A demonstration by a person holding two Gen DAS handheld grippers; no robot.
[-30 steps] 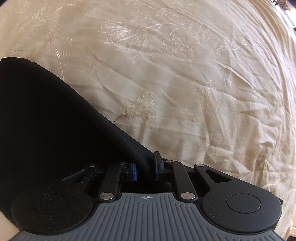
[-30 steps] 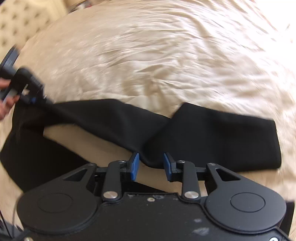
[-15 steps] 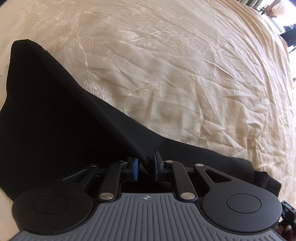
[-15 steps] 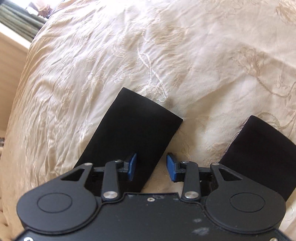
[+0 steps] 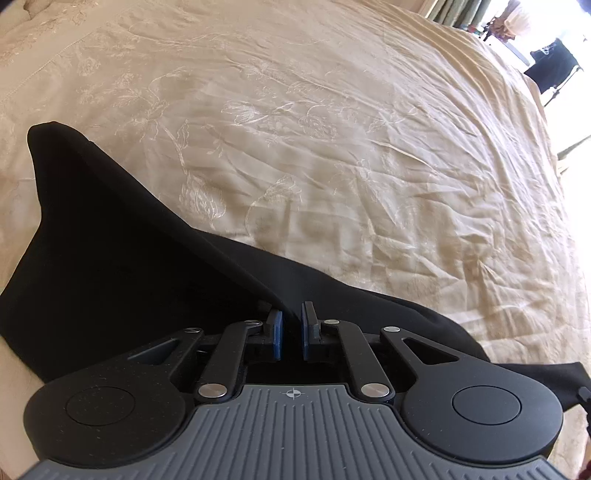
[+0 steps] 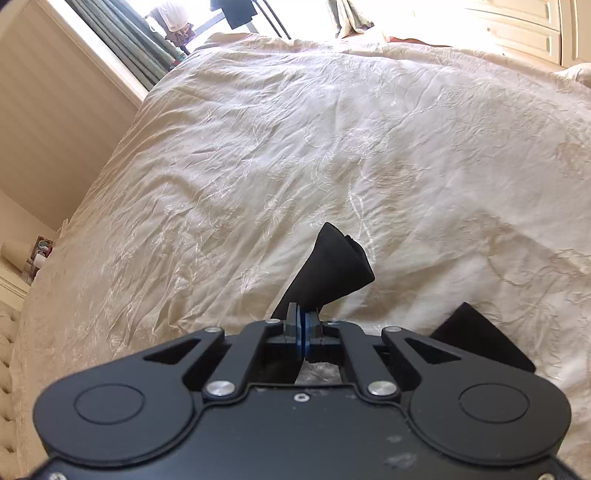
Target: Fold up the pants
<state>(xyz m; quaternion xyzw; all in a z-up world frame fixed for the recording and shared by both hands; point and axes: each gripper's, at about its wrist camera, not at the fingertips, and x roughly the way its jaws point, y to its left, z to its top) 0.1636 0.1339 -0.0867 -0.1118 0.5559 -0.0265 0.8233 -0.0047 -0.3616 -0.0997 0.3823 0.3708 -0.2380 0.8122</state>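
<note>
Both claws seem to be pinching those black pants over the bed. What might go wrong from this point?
The right claw grips only the tip of one leg end, so the cloth may slip out.

The other leg end lies loose on the bedspread and may end up uneven with its partner.

The left claw pinches one thin ridge of the pants, so the rest may sag and bunch.

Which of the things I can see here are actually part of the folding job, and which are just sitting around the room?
Part of the job:
- black fabric pants
- left claw, closed on the pants
- right claw, closed on a pant leg
- cream embroidered bedspread, the work surface

Just lying about:
- green curtains
- cream cabinet
- black chair
</note>
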